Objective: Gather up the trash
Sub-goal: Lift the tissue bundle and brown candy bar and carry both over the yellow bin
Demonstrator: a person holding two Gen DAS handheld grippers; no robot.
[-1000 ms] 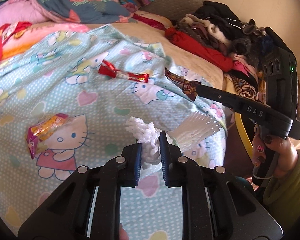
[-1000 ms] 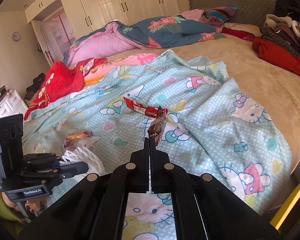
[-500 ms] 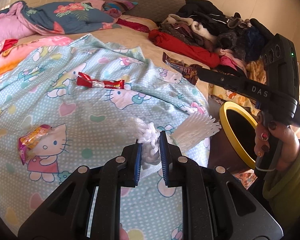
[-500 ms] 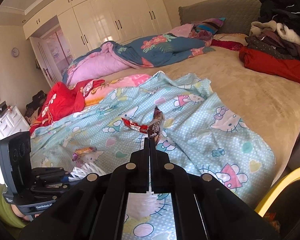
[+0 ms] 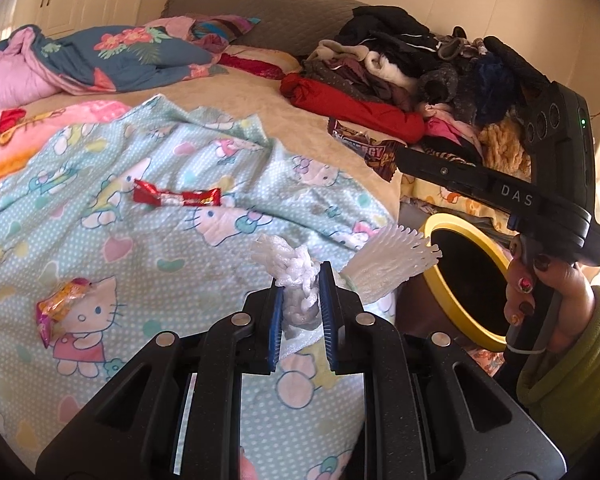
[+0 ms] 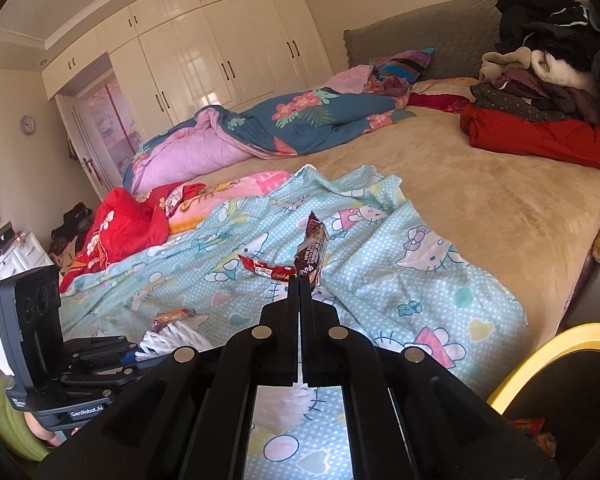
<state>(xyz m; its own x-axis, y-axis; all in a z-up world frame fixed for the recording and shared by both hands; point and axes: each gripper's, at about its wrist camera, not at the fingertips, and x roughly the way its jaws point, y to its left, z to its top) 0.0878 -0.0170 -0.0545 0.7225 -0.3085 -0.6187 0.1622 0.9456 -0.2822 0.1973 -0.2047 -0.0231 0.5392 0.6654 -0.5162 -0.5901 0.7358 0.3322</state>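
Note:
My left gripper is shut on a white foam net sleeve, whose frilled end fans out to the right above the bed's edge. My right gripper is shut on a brown chocolate bar wrapper held upright; in the left wrist view that wrapper hangs from the right gripper's tip. A red candy wrapper and a pink-orange snack packet lie on the Hello Kitty sheet. A yellow-rimmed bin stands beside the bed at the right, also low right in the right wrist view.
A pile of clothes covers the bed's far right corner. A blue and pink quilt lies at the back, red bedding at the left. White wardrobes line the far wall. A hand in a green sleeve holds the right gripper.
Both grippers have risen and drawn back from the bed toward its right edge with their trash still gripped. The yellow-rimmed bin has come into view in both wrist views.

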